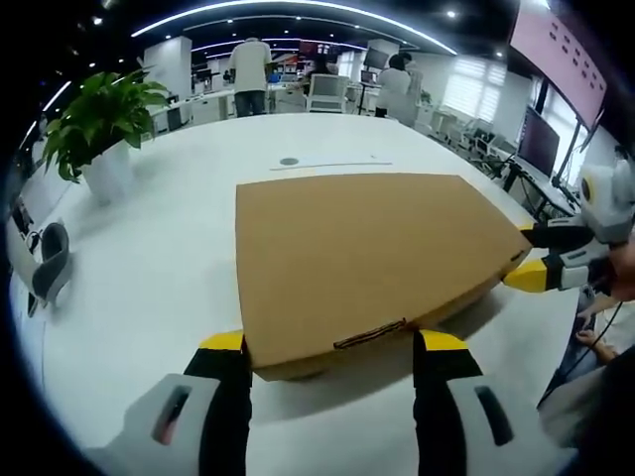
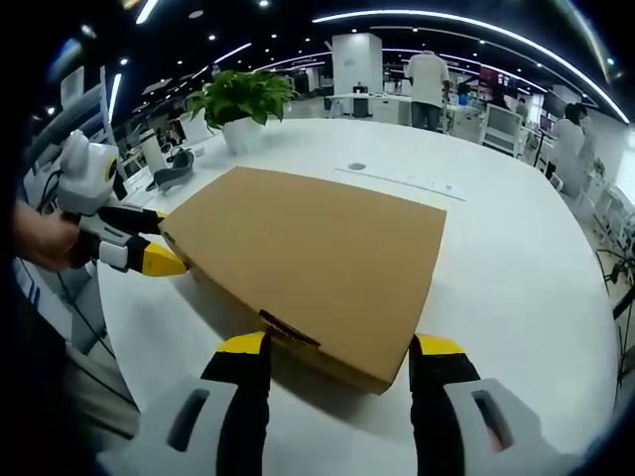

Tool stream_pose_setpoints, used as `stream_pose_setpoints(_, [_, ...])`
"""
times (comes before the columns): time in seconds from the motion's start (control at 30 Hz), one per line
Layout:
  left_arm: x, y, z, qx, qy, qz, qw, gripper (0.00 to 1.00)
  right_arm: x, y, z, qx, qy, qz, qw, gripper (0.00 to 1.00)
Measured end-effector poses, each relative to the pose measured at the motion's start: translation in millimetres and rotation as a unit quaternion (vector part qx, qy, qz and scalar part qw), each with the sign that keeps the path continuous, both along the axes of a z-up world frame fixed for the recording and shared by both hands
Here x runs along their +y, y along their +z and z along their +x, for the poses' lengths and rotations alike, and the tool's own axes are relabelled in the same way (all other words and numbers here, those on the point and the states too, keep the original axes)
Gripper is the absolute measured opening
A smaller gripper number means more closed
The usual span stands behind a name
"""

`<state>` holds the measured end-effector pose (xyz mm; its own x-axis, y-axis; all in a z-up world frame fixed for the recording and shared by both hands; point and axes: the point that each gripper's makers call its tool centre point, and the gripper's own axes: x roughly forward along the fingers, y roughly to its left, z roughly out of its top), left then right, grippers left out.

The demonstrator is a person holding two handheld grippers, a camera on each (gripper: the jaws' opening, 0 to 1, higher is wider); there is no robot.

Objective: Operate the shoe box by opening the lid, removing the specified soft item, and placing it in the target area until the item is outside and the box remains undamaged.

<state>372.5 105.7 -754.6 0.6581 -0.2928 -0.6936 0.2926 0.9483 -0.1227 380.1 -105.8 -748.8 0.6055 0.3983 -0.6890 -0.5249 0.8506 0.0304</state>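
Brown cardboard takes up the middle of the white worktop [image 1: 149, 268]: the shoe box [image 1: 357, 263] lies flat there with its lid down and closed, a short dark tab showing at the near edge. In the left gripper view, the left tool [image 1: 332, 342] comes up to that near side, its two yellow-tipped jaws spread wide apart with the front of the box sitting between them; whether they touch the cardboard I cannot tell. The right tool [image 1: 531, 258] reaches in at the far right corner of the box, its jaws parted above and below the lid's edge, a hand [image 1: 627, 273] behind it. In the right gripper view the same holds from the other side. A potted plant [image 1: 104, 124] stands near the worktop's far left edge, well apart from the box, and people stand at desks in the office behind.
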Motion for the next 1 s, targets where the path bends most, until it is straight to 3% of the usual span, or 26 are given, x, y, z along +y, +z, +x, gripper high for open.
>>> stream_pose_setpoints(0.4, [0.7,0.4,-10.8,0.000,0.001,-0.001,1.0000,0.65,-0.1,0.3,-10.0,0.005,0.002,0.000,1.0000,0.53])
stream_pose_setpoints(1.0, [7.2,-0.1,-5.6,0.003,0.005,0.005,1.0000,0.65,6.1,-1.5,-4.1,0.008,0.003,-0.004,1.0000,0.53])
